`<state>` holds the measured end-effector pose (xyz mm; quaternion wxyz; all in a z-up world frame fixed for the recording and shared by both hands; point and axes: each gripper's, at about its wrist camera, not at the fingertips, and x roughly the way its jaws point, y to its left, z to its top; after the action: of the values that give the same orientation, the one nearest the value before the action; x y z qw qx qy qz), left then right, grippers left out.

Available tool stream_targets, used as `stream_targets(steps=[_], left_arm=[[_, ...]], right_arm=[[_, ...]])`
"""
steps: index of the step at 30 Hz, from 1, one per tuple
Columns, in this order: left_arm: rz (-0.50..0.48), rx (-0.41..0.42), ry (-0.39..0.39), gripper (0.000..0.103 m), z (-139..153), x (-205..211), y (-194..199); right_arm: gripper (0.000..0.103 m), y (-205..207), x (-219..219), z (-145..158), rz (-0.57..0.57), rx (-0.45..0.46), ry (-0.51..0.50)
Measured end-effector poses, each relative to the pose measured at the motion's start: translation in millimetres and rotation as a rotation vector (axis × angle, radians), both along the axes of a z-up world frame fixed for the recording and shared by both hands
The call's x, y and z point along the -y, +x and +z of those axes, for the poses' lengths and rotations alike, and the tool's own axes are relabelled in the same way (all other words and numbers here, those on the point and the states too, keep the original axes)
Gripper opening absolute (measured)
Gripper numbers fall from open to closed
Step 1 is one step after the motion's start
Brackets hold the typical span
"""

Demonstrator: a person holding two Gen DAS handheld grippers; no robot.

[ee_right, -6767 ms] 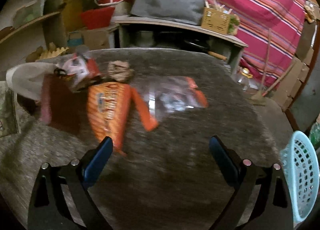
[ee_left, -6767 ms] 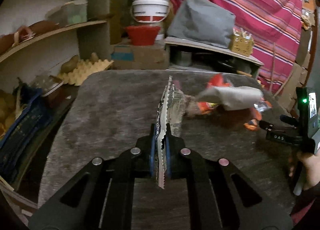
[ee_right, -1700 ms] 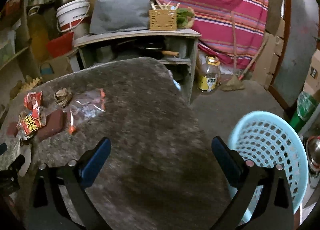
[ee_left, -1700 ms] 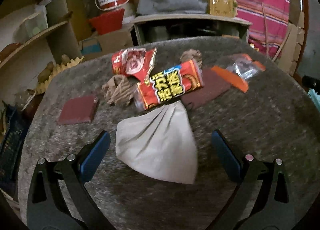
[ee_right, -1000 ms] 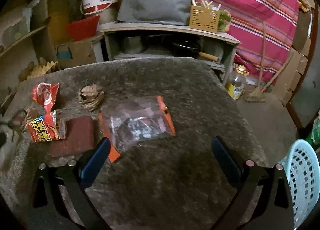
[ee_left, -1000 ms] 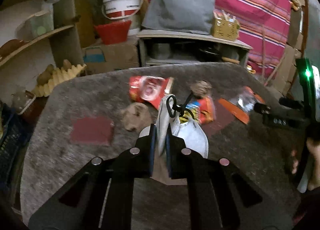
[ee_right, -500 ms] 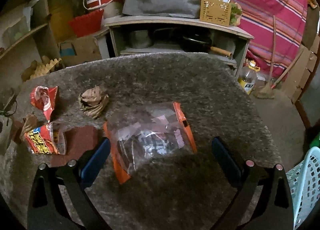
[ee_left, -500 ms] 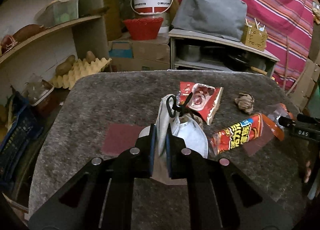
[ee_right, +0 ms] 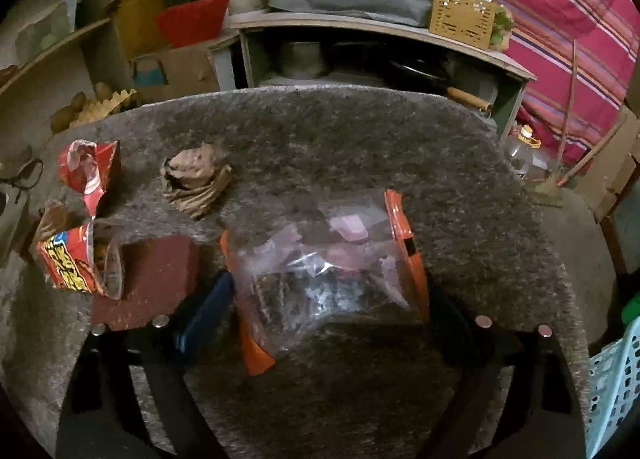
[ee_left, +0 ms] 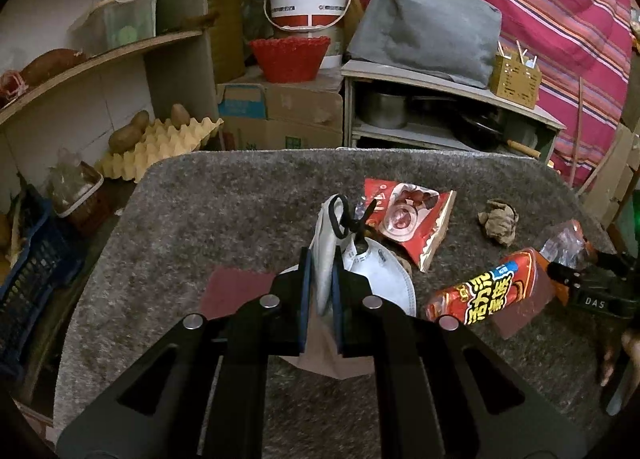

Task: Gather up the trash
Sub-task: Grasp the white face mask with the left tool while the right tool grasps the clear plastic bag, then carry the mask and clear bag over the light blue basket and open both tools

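Gripping, left wrist view: a white face mask (ee_left: 376,279) is pinched edge-on between the closed jaws of the left gripper (ee_left: 320,283); its black ear loop (ee_left: 340,215) stands up ahead of the fingertips.
Lift quality: the mask's lower edge hangs below the jaws, so it is best raised clear of the grey mat (ee_left: 224,211) before being carried, lest it drag.
Trash left on the mat: a torn red snack bag (ee_left: 412,219), a crumpled brown paper ball (ee_left: 498,219), a red noodle wrapper (ee_left: 488,291) and a dark red square (ee_left: 236,291) are seen around the mask.

Reaching, right wrist view: the right gripper (ee_right: 320,311) is held with its jaws spread wide on either side of a clear plastic bag with orange edges (ee_right: 332,259), which lies flat on the mat.
Grasp advice: the film is judged slippery and thin, so the blue pads (ee_right: 204,315) should be lowered to the mat and closed on a bunched fold.
Destination: a pale blue basket (ee_right: 612,375) is visible at the right edge, beside the table.
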<state>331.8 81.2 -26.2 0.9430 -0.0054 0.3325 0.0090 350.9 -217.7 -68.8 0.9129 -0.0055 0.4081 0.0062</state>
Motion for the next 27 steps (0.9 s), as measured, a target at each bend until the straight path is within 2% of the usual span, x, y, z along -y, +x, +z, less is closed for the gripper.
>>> stream_targets(steps=[1, 7, 12, 18, 22, 27], left_arm=[[0.001, 0.000, 0.004, 0.008, -0.2, 0.7, -1.1], [0.007, 0.004, -0.002, 0.008, 3.6, 2.6, -10.4], [-0.012, 0.018, -0.004, 0.008, 9.7, 14.3, -25.3], [-0.064, 0.041, -0.007, 0.008, 19.8, 41.8, -44.9], [-0.131, 0.070, -0.020, 0.008, 34.5, 75.6, -63.0], [-0.247, 0.100, -0.003, 0.008, 50.1, 137.7, -87.1]], right_arm=[[0.071, -1.3, -0.6, 0.6, 0.013, 0.001, 0.008], [0.054, -19.6, 3.1, 10.2, 0.027, 0.038, 0.011], [0.054, -50.8, 26.7, 35.6, -0.002, 0.098, 0.023], [0.054, -89.0, 63.4, 53.9, -0.048, 0.122, 0.017], [0.054, -115.4, 94.6, 64.2, -0.089, 0.140, -0.005], [0.054, -154.3, 145.1, 80.7, -0.158, 0.171, 0.007]])
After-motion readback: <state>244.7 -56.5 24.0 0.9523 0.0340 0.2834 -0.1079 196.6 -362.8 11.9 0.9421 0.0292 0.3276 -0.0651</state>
